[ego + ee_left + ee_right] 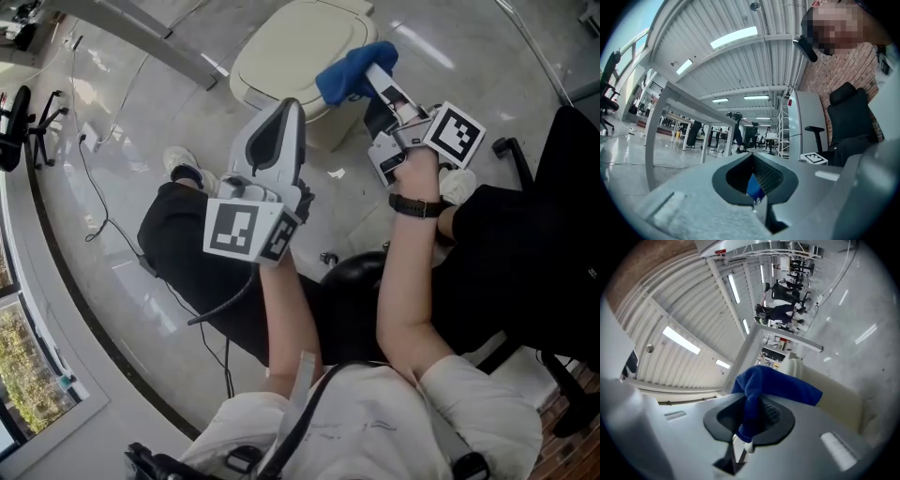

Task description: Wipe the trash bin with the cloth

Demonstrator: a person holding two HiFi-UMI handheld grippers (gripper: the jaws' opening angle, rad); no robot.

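A cream trash bin (pixel 281 56) with a closed lid stands on the floor ahead of my knees. My right gripper (pixel 375 73) is shut on a blue cloth (pixel 349 75), which hangs at the bin's right edge. In the right gripper view the cloth (pixel 780 385) drapes over the jaws, with the bin (pixel 839 399) just beyond. My left gripper (pixel 289 105) hovers over the bin's near side, holding nothing that I can see, jaws together. In the left gripper view the left gripper (pixel 751 155) points up toward the ceiling, with a blue patch showing in its hollow.
I am seated; my dark trousers and a shoe (pixel 183 167) are below the grippers. A black office chair (pixel 567 178) stands at the right and another (pixel 19 122) at the far left. A cable (pixel 94 192) runs over the glossy floor. A grey table leg (pixel 141 36) crosses the top left.
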